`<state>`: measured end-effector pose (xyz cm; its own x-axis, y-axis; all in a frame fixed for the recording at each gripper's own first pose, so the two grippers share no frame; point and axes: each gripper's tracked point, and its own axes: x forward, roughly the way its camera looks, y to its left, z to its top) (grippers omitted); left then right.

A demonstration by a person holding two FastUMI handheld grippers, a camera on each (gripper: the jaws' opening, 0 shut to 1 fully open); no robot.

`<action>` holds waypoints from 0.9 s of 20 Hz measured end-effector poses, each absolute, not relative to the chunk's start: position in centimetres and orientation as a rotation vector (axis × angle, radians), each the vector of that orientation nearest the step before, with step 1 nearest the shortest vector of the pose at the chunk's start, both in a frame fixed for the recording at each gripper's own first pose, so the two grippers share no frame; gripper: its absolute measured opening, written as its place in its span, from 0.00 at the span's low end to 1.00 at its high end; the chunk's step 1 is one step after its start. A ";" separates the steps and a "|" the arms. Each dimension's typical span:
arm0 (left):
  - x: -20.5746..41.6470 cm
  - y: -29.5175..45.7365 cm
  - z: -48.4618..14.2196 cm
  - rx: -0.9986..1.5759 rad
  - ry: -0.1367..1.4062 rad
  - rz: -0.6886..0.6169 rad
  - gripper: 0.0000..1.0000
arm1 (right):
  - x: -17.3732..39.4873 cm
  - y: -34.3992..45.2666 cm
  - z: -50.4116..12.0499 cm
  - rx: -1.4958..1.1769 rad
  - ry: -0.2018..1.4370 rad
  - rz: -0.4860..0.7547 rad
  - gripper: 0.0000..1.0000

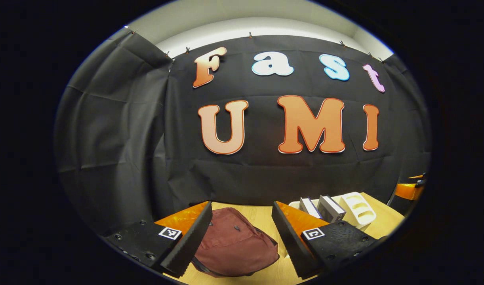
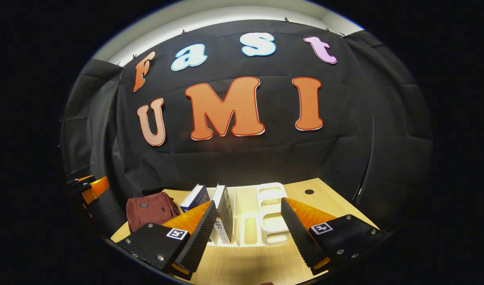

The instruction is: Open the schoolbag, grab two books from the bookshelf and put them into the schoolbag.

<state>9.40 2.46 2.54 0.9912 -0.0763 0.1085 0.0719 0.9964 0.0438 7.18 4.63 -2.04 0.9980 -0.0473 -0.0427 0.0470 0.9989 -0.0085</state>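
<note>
A light wooden tabletop [image 2: 337,198] runs along the black cloth wall. A dark red schoolbag [image 2: 149,209] lies near its left edge. Just beside it, toward the middle, stands a white bookshelf [image 2: 271,213] holding two upright books [image 2: 225,211].

The schoolbag [image 1: 236,245] is dark maroon. The bookshelf [image 2: 271,213] is white. One book [image 2: 225,213] has a dark grey cover with white page edges; the other book [image 2: 194,198] is dark blue. The table [image 2: 325,198] is pale wood with a small black dot [image 2: 309,192].
</note>
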 end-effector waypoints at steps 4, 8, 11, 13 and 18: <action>10.8 2.8 1.1 0.149 -0.081 -0.094 0.95 | 7.8 4.8 -2.9 -0.005 0.058 -0.061 0.96; 12.0 2.3 -3.4 0.356 -0.023 -0.138 0.95 | 8.3 4.5 -4.5 -0.003 0.094 -0.081 0.96; 13.1 1.4 -9.0 0.524 0.065 -0.199 0.95 | 8.3 3.9 -5.9 0.011 0.130 -0.100 0.96; 13.8 0.5 -13.3 0.598 0.132 -0.246 0.96 | 8.4 3.6 -6.5 0.032 0.152 -0.112 0.97; 13.9 0.3 -24.2 0.734 0.371 -0.315 0.97 | 8.1 1.6 -7.6 0.016 0.191 -0.176 0.96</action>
